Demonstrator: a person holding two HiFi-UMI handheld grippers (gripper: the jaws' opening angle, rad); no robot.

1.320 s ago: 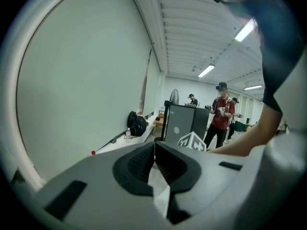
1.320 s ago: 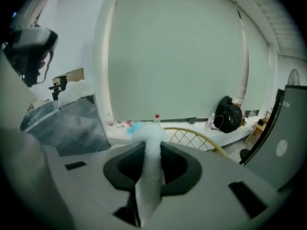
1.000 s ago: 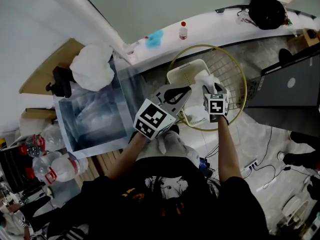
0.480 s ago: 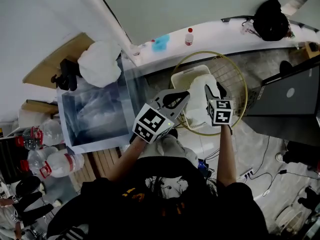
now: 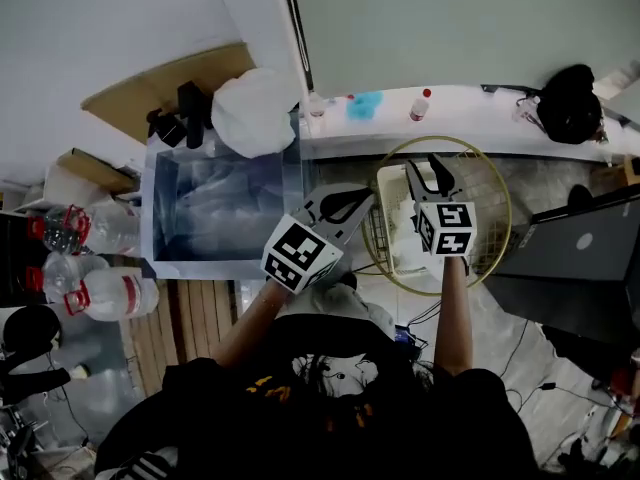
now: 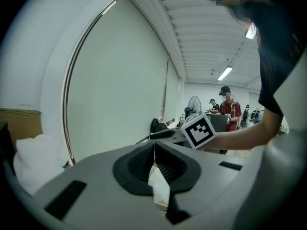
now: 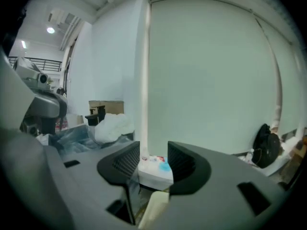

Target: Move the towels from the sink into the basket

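Observation:
The sink (image 5: 160, 258) is a clear-walled basin at the left of the head view, with pale crumpled towels (image 5: 215, 208) dimly showing inside. The round wire basket (image 5: 500, 193) with a yellow rim stands to its right and holds a white tub (image 5: 398, 233). Any white towel in the tub is hard to tell from the tub itself. My right gripper (image 5: 435, 173) (image 7: 153, 159) hangs above the basket. Its jaws are apart and closing, with nothing between them. My left gripper (image 5: 345, 206) (image 6: 154, 147) hovers between sink and basket, its jaws meeting at the tips.
A full white bag (image 5: 255, 113) (image 7: 112, 126) rests at the sink's back corner. Behind runs a white ledge with a blue cloth (image 5: 365, 105), a small bottle (image 5: 422, 105) and a black bag (image 5: 570, 103). Plastic bottles (image 5: 85, 293) lie at the left. A grey cabinet (image 5: 575, 258) stands right of the basket.
The right gripper held a white towel over the basket, dropped it into the tub, and now stands above it with empty jaws. The head view has swung toward the sink.

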